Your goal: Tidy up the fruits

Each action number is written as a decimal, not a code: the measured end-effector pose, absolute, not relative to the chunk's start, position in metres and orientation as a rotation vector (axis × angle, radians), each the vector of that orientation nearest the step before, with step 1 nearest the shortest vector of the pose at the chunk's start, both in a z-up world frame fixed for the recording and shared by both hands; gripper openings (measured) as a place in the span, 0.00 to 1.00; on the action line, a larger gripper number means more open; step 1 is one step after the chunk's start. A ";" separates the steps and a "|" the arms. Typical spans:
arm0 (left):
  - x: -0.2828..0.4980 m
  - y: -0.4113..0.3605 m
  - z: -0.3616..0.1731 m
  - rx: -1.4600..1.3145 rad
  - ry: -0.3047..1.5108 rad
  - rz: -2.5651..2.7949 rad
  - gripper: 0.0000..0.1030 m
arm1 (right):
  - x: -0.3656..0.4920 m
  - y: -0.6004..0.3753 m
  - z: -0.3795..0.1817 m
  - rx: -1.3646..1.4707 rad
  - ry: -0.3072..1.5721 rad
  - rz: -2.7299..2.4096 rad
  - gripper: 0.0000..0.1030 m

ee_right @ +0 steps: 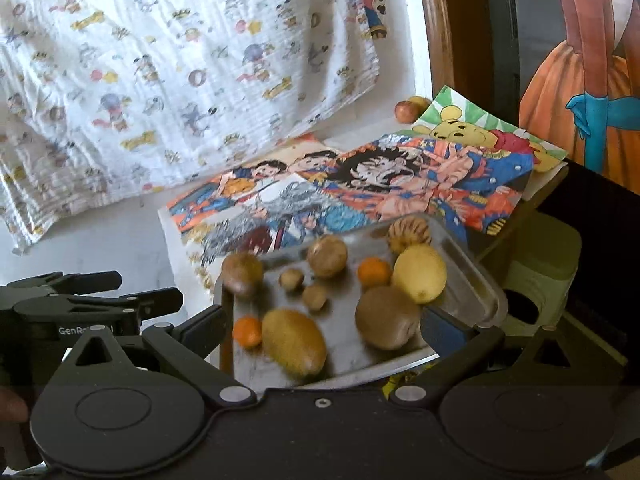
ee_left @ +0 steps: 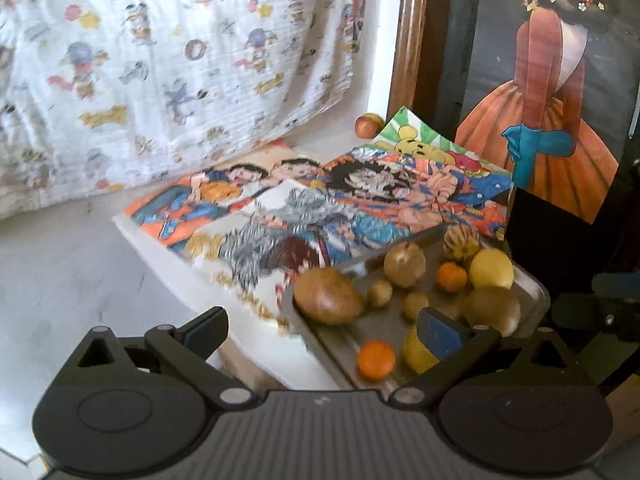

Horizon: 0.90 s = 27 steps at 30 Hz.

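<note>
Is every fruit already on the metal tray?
No, in the right wrist view one reddish fruit lies apart from the metal tray, back by the patterned cloth and the wooden frame.

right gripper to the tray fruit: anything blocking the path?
Nothing visible. The right hand-held gripper is open and already over the near edge of the metal tray, with the kiwi and other fruit lying loose just ahead.

White lettering reading "GenRo", the rest cut off, marks the black body of the left gripper (ee_right: 120,292), at the right wrist view's left edge.
</note>
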<state>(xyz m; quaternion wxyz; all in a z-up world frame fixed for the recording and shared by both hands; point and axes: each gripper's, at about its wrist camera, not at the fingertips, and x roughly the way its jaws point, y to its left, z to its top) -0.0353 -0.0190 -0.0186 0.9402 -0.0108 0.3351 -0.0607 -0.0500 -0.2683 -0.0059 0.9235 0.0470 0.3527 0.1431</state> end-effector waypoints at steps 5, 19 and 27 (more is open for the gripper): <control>-0.049 -0.019 -0.023 -0.036 0.702 -0.127 1.00 | -0.059 -0.262 -0.009 0.092 0.725 0.299 1.00; -0.052 -0.021 -0.018 -0.029 0.682 -0.121 1.00 | -0.056 -0.265 -0.010 0.097 0.727 0.303 1.00; -0.050 -0.021 -0.021 -0.032 0.691 -0.125 1.00 | -0.053 -0.262 -0.013 0.092 0.736 0.303 1.00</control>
